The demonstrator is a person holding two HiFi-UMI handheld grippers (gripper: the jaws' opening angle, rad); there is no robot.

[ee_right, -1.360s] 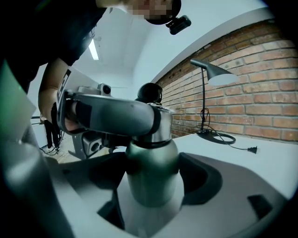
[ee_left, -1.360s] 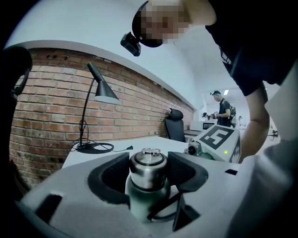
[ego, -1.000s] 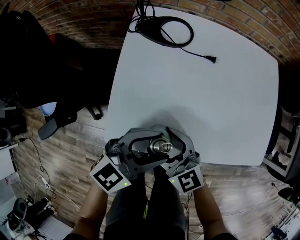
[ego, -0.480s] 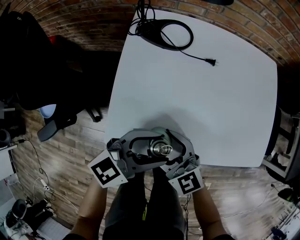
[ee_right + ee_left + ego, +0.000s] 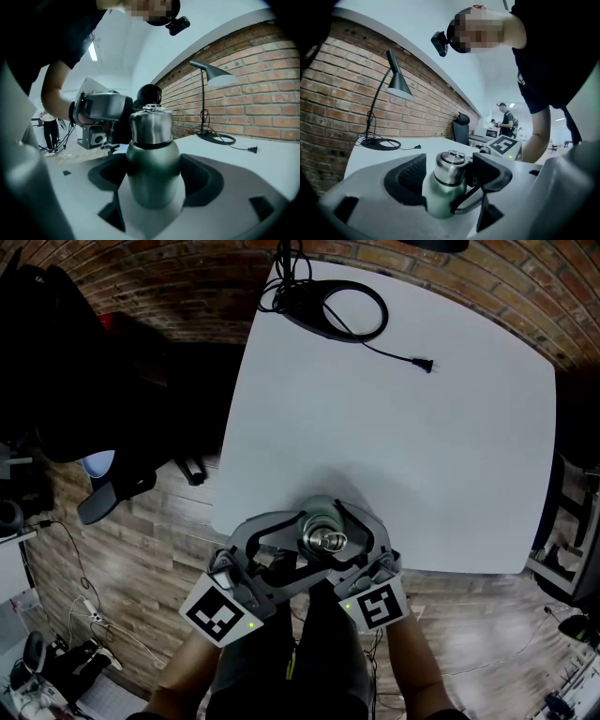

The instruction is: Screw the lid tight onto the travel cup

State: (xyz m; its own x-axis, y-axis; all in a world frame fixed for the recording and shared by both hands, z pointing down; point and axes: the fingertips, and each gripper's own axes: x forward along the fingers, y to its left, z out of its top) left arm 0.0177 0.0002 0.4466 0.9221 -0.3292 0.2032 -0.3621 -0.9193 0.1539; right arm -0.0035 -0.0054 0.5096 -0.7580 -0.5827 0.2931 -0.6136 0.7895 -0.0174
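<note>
Cup (image 5: 319,508) upright on the white table (image 5: 403,446), right at the near edge and left of that edge's middle. Green body, steel lid (image 5: 325,538) sitting on top, can't tell how far it's screwed down

Right gripper (image 5: 153,180): clamped on the cup's green body, below the lid. In the right gripper view both dark pads touch the body's sides. It comes in from the cup's right in the head view

Left gripper (image 5: 449,176): jaws sit at lid height with the lid between them, not clamping. They've just been opening. In the left gripper view there's a visible gap between the left-hand pad (image 5: 410,176) and the steel. The other pad is just beside the lid, contact there unclear. It comes in from the cup's left in the head view

The two grippers face each other across the cup, marker cubes toward the person: left one (image 5: 222,615), right one (image 5: 375,604)

Rest of scene:
- black desk lamp (image 5: 323,301) at the far edge of the table, well apart from the cup
- its cord lies loose on the tabletop, plug (image 5: 424,360) not connected to anything
- brick wall (image 5: 187,277) behind the table
- black office chair (image 5: 112,484) on the wood floor (image 5: 141,540), left of the table
- another person (image 5: 506,119) standing far back in the room, seen in the left gripper view
</note>
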